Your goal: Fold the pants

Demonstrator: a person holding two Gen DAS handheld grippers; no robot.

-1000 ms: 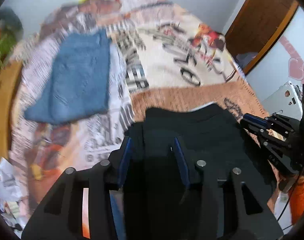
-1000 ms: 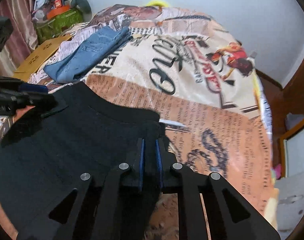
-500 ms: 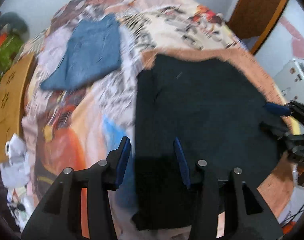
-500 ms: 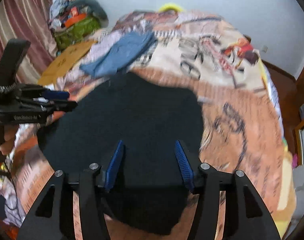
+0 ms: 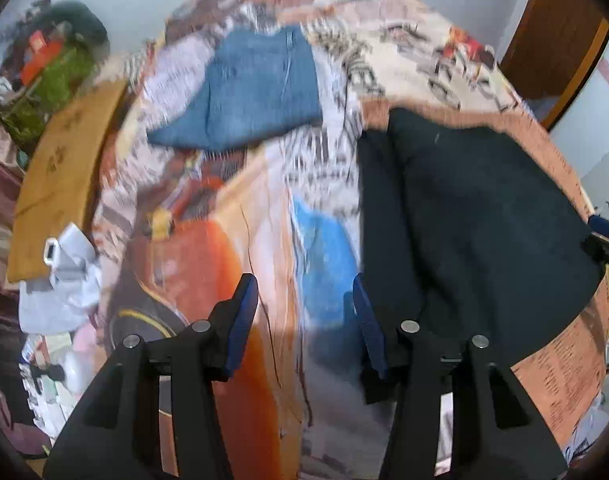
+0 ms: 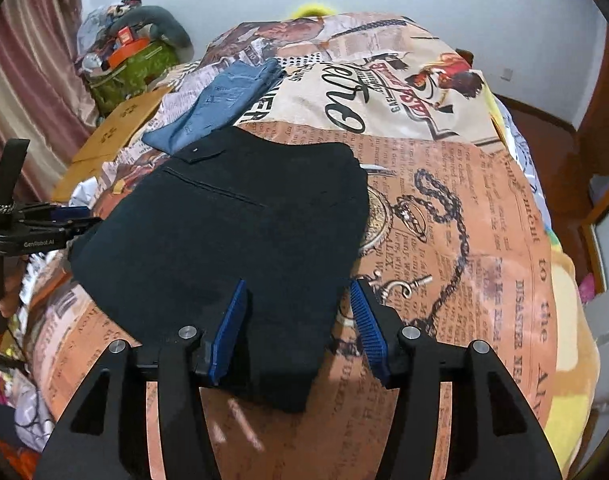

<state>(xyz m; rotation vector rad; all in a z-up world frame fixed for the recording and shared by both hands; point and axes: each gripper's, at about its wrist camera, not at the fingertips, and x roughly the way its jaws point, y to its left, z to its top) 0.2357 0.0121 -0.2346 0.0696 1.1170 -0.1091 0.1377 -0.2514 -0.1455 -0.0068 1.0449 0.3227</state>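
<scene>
Newsprint-patterned bedspread [image 6: 464, 208] carries the folded black pants [image 6: 240, 232] near its front edge; both the left gripper [image 5: 304, 316] and right gripper [image 6: 298, 320] hover half-open, empty. Smoothing creases before regripping looks wise.

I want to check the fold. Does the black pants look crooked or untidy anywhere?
Nothing stands out. The black pants lie flat in a compact fold on the bedspread, apart from the folded jeans behind them.

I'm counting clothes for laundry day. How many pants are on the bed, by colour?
Black pants: 1
Blue jeans: 1
Total: 2
</scene>
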